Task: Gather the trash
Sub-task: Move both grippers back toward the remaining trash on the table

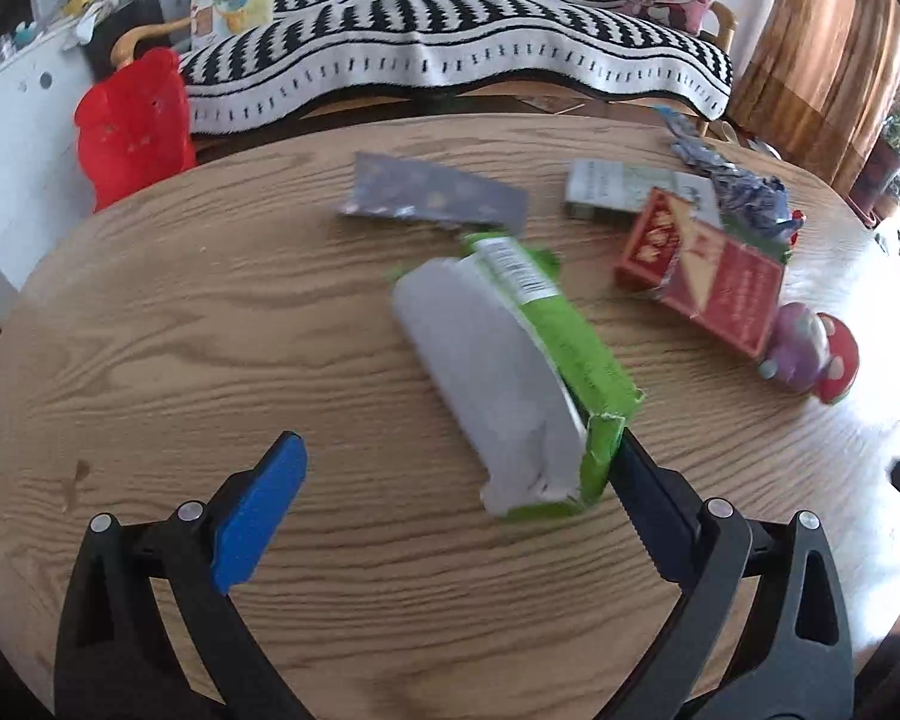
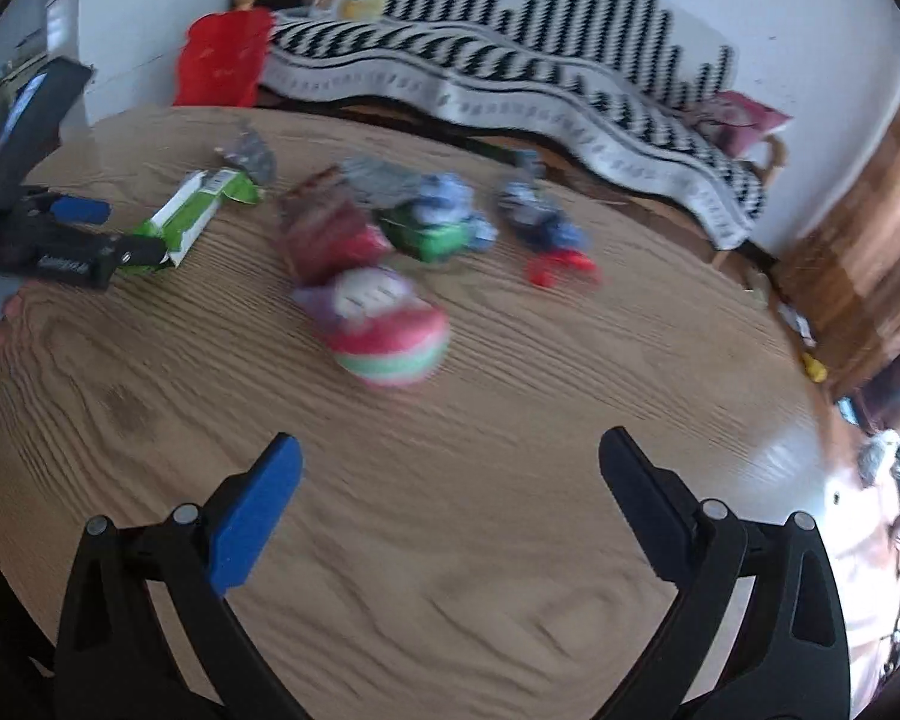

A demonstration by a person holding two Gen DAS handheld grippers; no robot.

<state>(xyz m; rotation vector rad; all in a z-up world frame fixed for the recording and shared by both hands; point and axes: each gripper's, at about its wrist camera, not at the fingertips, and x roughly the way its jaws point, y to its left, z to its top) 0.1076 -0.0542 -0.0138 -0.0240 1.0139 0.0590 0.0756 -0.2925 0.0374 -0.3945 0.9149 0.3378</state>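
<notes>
**Both claws wide over a littered counter**

Left claw (image 1: 456, 480): spread wide, gripping nothing. Green carton (image 1: 510, 372), torn open to a grey inside, lying flat between the blue pad (image 1: 258, 516) and the black finger (image 1: 654, 510), its near corner touching or just beside the black finger. Farther off: a flattened grey wrapper (image 1: 432, 192). Far right: a pale box (image 1: 624, 189), a red box (image 1: 702, 264) leaning against it, crumpled blue foil (image 1: 744, 192) just behind. Near the right edge, beside the red box: a mushroom toy (image 1: 810, 354).

Right claw (image 2: 450, 498): also wide, empty, above bare wooden counter (image 2: 450, 588). Ahead, blurred: the mushroom toy (image 2: 384, 330), then the red box (image 2: 324, 234), and a red scrap (image 2: 558, 267) to the right. At far left: the green carton (image 2: 192, 219) against the other claw's finger. Beyond the counter: a striped blanket (image 1: 450, 42) over a bench and a red bag (image 1: 132, 126) hanging at the left.
</notes>
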